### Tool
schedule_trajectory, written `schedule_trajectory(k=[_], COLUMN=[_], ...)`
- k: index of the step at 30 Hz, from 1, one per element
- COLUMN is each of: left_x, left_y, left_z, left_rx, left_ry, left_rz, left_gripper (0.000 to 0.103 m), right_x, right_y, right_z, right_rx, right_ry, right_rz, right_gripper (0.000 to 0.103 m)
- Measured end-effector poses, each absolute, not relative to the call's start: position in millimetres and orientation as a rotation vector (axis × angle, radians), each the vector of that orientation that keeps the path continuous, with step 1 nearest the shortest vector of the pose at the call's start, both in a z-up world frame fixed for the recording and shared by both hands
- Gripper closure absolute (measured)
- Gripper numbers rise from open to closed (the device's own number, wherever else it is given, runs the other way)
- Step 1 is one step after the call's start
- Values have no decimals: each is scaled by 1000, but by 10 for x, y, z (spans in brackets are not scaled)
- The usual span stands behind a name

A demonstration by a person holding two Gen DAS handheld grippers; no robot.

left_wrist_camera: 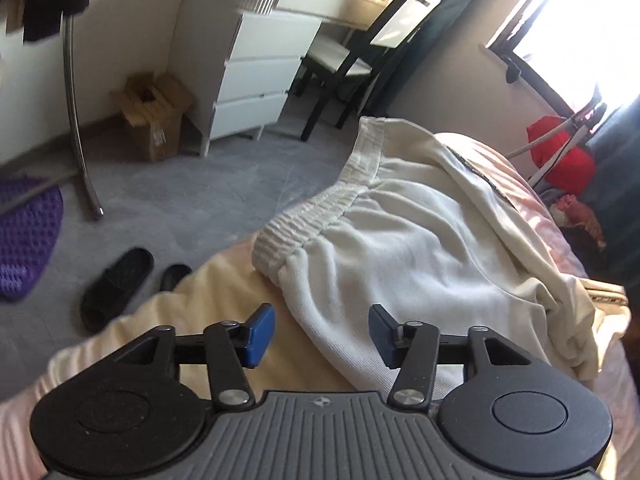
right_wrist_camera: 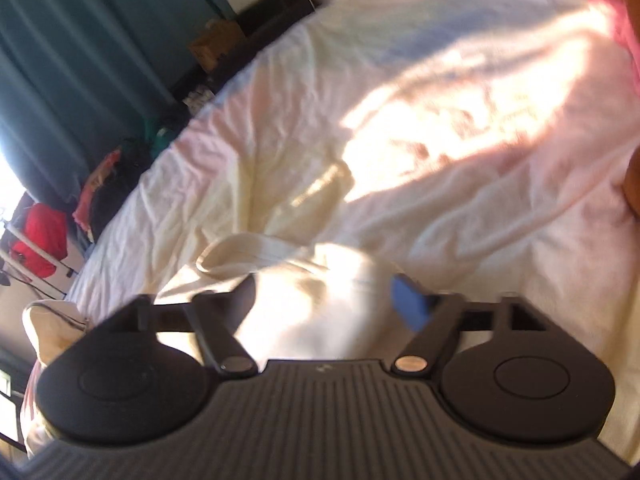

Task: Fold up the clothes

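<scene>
Cream bed cover (left_wrist_camera: 224, 280) underneath, pale and rumpled, filling most of both views. White ribbed trousers (left_wrist_camera: 400, 248) spread across it near the bed edge, long axis running from the gathered waistband (left_wrist_camera: 304, 216) at the floor side back toward the far side of the bed, waistband end pointing at the floor. Still early by the look of it: no neat fold visible (cloth partly doubled, though). Left tool (left_wrist_camera: 322, 334) spread apart over the near hem, gripping nothing. Right tool (right_wrist_camera: 332, 300) likewise apart, cloth lying between but unpinched. Next, probably: closing on a hem and carrying it toward the waistband.
</scene>
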State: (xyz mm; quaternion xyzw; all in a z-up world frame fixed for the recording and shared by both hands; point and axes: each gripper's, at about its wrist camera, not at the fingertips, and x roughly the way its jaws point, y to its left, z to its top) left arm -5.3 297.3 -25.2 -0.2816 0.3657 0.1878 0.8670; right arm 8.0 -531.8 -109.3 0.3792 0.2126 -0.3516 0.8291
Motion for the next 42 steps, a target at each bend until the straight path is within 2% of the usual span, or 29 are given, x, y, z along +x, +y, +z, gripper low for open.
schedule_trajectory(k=[2, 5, 7, 9, 11, 14, 20, 24, 25, 28, 31, 36, 42], left_x=[-88, -27, 44, 123, 198, 376, 595, 618, 642, 733, 828, 902, 902], left_y=[2792, 2385, 2057, 1696, 1351, 849, 103, -218, -269, -308, -272, -241, -281], left_z=[-43, 227, 378, 454, 490, 441, -9, -363, -433, -617, -697, -775, -836], left_rx=[-507, -419, -373, -350, -329, -356, -284, -109, -79, -43, -69, -76, -73], left_ry=[708, 611, 553, 525, 515, 556, 550, 484, 487, 523, 546, 573, 593], left_rz=[409, 360, 309, 236, 163, 80, -70, -64, -58, -66, -66, -64, -96], left_gripper=[36, 24, 23, 23, 21, 20, 16, 14, 14, 14, 14, 14, 14], right_x=[42, 41, 126, 267, 429, 722, 1225, 1453, 1509, 1683, 1703, 1568, 1454], right_y=[-5231, -5091, -5032, -5026, -5036, -5094, -5274, -5359, -5365, -5362, -5339, -5387, -5553], right_z=[-958, -781, -734, -757, -810, -926, -1294, -1495, -1516, -1626, -1676, -1486, -1492], right_rx=[750, 657, 629, 671, 720, 744, 784, 789, 785, 785, 779, 766, 672], right_ry=[387, 280, 245, 248, 260, 303, 407, 455, 463, 510, 482, 308, 281], right_rz=[-744, -748, -679, -551, -453, -436, -473, -490, -485, -488, -523, -580, -728], right_gripper=[17, 16, 15, 18, 34, 42, 44, 55, 64, 68, 87, 90, 98])
